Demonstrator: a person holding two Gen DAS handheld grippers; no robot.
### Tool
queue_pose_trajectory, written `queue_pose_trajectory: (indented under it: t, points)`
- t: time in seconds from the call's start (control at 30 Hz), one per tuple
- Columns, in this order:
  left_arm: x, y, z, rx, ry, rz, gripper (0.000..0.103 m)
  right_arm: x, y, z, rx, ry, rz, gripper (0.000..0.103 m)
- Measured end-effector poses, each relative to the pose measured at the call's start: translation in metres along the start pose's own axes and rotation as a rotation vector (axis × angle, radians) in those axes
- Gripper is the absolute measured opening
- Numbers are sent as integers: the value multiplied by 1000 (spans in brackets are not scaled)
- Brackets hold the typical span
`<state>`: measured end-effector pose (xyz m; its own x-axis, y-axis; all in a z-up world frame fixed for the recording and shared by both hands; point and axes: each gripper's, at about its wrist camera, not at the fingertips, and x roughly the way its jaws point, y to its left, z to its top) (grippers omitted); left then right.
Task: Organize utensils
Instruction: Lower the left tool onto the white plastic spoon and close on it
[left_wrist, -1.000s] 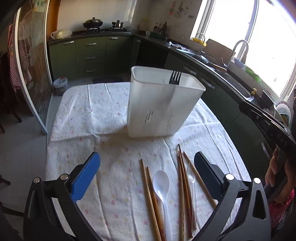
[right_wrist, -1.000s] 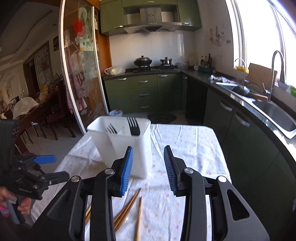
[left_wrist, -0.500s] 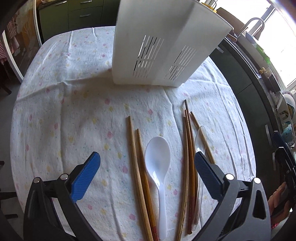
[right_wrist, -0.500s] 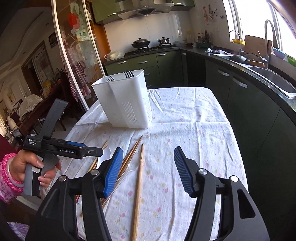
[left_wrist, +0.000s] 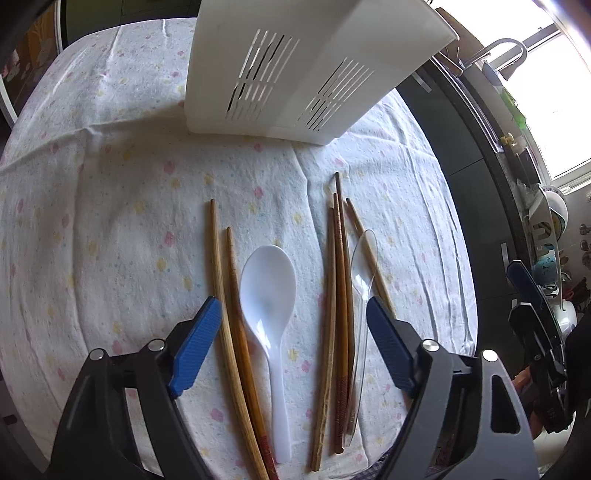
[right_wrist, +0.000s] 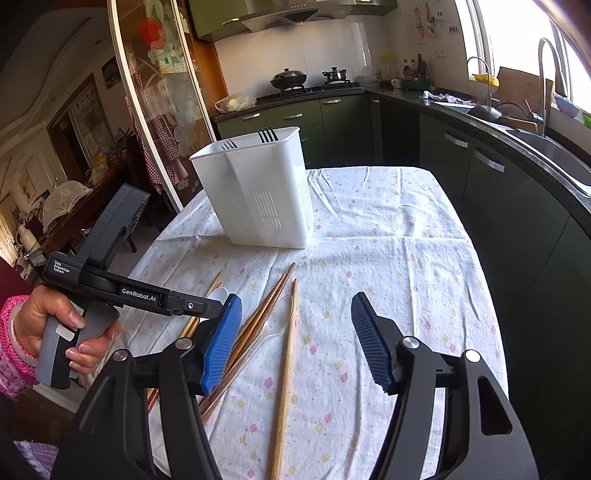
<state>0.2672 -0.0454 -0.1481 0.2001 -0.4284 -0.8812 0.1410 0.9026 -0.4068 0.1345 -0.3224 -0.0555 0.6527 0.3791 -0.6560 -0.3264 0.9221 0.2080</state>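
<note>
My left tool (left_wrist: 291, 347) hung wide open over the white spoon (left_wrist: 269, 291) and chopsticks (left_wrist: 341, 295) on the cloth-covered bench (left_wrist: 110, 221). My right tool (right_wrist: 295, 339) was open too, empty, above one chopstick (right_wrist: 286, 365). The white utensil holder (right_wrist: 258, 192) stood beyond.

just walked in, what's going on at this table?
A person holds a pair of tongs in each hand over a table laid with a floral cloth. Both are open and empty. The left tongs hover over the white plastic spoon, flanked by wooden chopsticks and a clear plastic spoon. The right tongs hang above a lone chopstick. The white utensil caddy stands behind, with dark fork tines showing at its rim. Nothing is gripped.
</note>
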Motion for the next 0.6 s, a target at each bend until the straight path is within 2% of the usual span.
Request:
queue_pose_trajectory:
  t: [0.03, 0.3, 0.57, 0.6]
  points:
    - [2, 0, 1, -1, 5, 1, 68, 0, 1, 0, -2, 1, 1, 62]
    - [12, -1, 9, -17, 26, 0, 67, -3, -1, 0, -10, -4, -2, 63]
    - [17, -12, 9, 8, 46, -18, 52, 12, -9, -3, 6, 32, -20, 63]
    - [17, -12, 9, 7, 49, -22, 48, 14, -10, -3, 8, 38, -22, 63]
